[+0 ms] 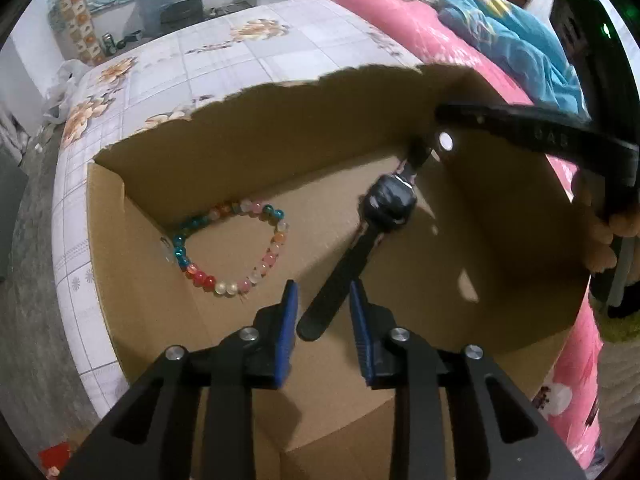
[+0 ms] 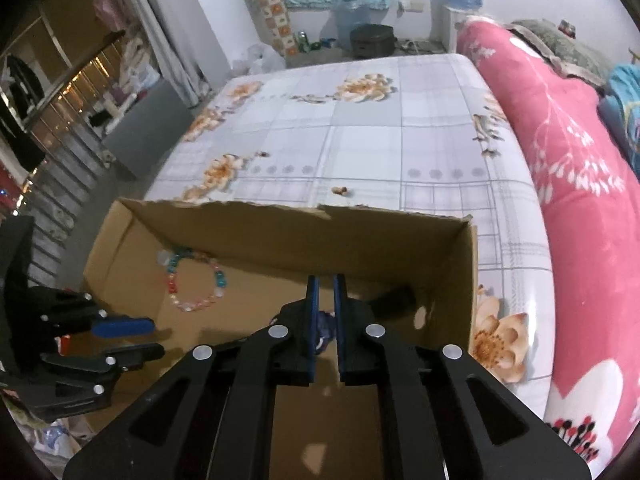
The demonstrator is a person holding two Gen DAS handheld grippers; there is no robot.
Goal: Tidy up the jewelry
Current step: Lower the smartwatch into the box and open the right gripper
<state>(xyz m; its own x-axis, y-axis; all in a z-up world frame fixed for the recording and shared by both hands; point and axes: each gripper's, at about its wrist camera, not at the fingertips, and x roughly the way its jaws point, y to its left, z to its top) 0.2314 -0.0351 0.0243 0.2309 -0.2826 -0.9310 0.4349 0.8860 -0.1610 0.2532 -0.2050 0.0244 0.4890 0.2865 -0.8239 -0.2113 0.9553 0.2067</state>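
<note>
A bed (image 2: 360, 140) covered by a checked floral sheet is seen, with a pink quilt (image 2: 560, 168) heaped along its right side. An open cardboard box (image 1: 280, 128) is set on the near part of the bed. On the box floor, a bead bracelet (image 1: 232, 246) is laid toward the left wall, and a black watch (image 1: 390, 202) is stretched out to its right, apart from it. The left gripper (image 1: 323, 296) is held above the box with its jaws spread, the watch strap's end seen between them but not pressed. The right gripper (image 2: 324, 284) is held over the box's right part, its jaws parted by a narrow gap, nothing pinched.
</note>
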